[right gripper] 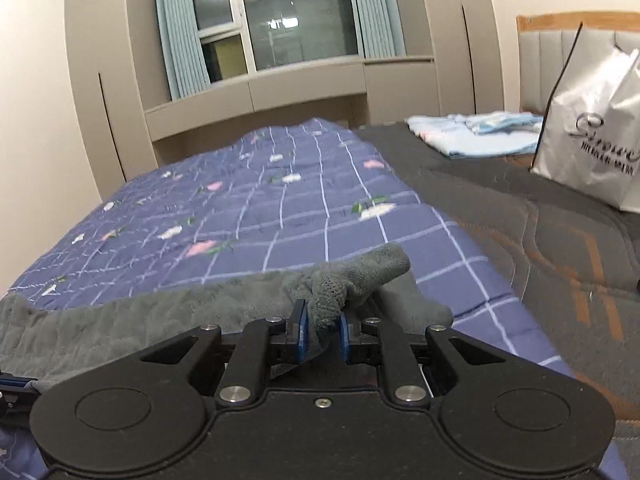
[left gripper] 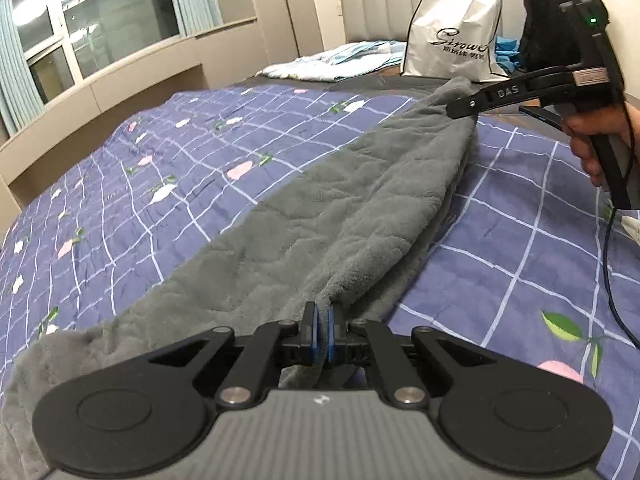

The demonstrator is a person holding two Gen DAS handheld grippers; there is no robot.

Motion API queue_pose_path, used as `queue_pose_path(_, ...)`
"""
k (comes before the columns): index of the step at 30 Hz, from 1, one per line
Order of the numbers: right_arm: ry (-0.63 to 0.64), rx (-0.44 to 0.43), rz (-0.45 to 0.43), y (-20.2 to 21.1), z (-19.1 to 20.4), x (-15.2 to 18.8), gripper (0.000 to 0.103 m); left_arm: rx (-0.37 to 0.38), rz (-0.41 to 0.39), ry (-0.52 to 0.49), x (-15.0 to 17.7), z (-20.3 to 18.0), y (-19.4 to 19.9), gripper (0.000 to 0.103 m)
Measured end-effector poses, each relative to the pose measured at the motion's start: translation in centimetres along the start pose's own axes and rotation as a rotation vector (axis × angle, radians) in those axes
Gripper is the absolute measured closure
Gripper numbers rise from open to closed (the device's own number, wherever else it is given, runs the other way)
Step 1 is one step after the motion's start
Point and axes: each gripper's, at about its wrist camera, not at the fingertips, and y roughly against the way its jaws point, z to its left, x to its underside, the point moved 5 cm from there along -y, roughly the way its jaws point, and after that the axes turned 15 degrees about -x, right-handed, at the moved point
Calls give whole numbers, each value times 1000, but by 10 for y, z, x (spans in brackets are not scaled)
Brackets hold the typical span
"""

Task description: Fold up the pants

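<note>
Grey fleece pants (left gripper: 320, 208), laid lengthwise on the bed's checked quilt (left gripper: 140, 184), judged soft, limp, light; ends are clamped by left hand-held gripper (left gripper: 321, 320) and right hand-held gripper (right gripper: 323, 322).

The pants (left gripper: 328, 216) are thick grey fleece, matt and plushy, with a knitted ribbed cuff (right gripper: 332, 292). The bedspread (left gripper: 168, 184) under them is smooth printed cotton-like cloth. Both grippers (left gripper: 321, 320) (right gripper: 323, 326) are matt black plastic with shiny metal rivets. The far shopping bag (left gripper: 452, 36) looks like glossy paper; the headboard (left gripper: 384, 4) is padded, wood-trimmed.
</note>
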Motion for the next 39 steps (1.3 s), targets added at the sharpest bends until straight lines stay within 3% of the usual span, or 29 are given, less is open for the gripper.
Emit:
queue_pose_path(5, -30, 44, 88, -8, -5, 10, 74, -11, 43, -25, 3, -5, -4, 84)
queue_pose_path(8, -72, 59, 94, -6, -9, 13, 64, -18, 40, -15, 2, -3, 1, 67)
queue_pose_path(10, -60, 77, 84, -1, -6, 12, 44, -11, 46, 10, 1, 0, 5, 36)
queue_pose_path(11, -46, 89, 81, 0, -3, 11, 27, -12, 44, 26, 0, 3, 8, 32)
queue_pose_path(12, -28, 95, 75, 2, -1, 11, 20, -19, 40, 44, -1, 6, 11, 29)
queue_pose_path(14, 30, 108, 61, 5, 8, 8, 15, -34, 33, 65, -3, 13, 16, 26)
queue_pose_path(16, 84, 132, 60, 2, 15, 6, 6, -70, 27, 89, -4, 21, 21, 12)
queue_pose_path(17, 116, 144, 65, -1, 19, 6, 2, -96, 25, 102, -4, 26, 24, 11)
queue_pose_path(21, 236, 207, 187, -26, 26, 16, 1, -163, 38, 140, -1, 42, 27, 5)
queue_pose_path(23, 233, 243, 272, -42, 18, 25, 1, -191, 48, 141, 0, 48, 28, 5)
queue_pose_path(26, 155, 247, 273, -43, 13, 25, 1, -238, 44, 138, 1, 61, 33, 4)
queue_pose_path(30, 214, 265, 238, -31, 33, 21, 1, -310, 25, 161, -1, 92, 49, 4)
queue_pose_path(35, 250, 75, 182, -30, 83, 11, 0, -464, -31, 163, -1, 150, 86, 1)
queue_pose_path(39, 306, -123, 176, -60, 145, 5, 0, -579, -40, 165, 3, 204, 118, 0)
